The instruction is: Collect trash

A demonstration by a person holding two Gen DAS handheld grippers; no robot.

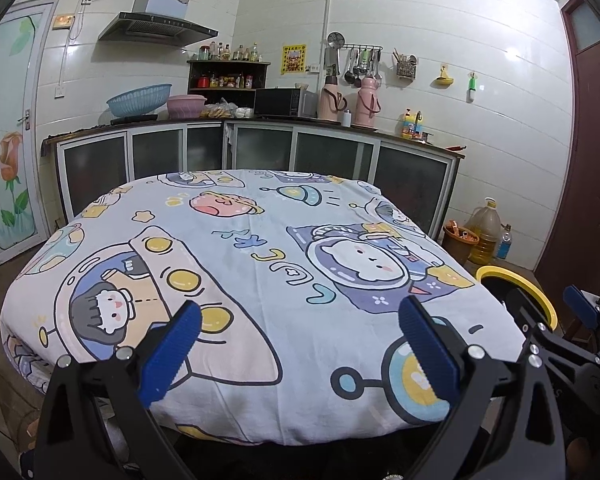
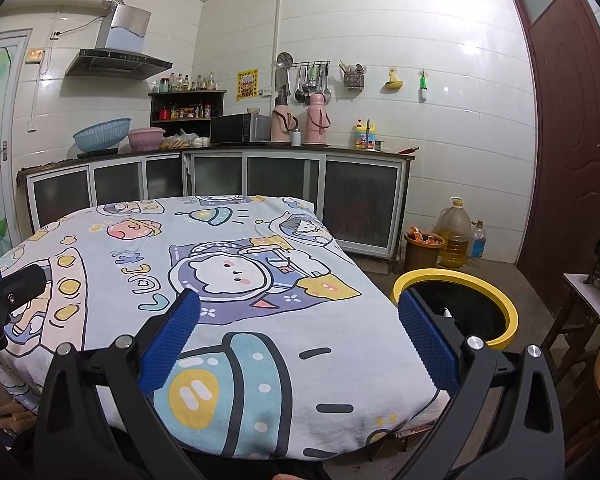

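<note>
Table [image 1: 240, 240] under a pale cartoon-astronaut cloth shows no trash on its top. Off its right edge, on the floor, stands a yellow-rimmed black bin [image 2: 496, 292]. Left gripper [image 1: 296, 340] and right gripper [image 2: 300, 340] hang spread, holding nothing. Collecting seems finished or unstarted; next comes finding litter.

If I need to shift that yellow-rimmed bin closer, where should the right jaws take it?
Grip the yellow rim of the bin, coming down from above on the near arc beside the table. The bin stands upright and open on the floor, so the rim is a thin raised lip; one jaw could go inside, one outside. The right gripper is open, empty.
</note>
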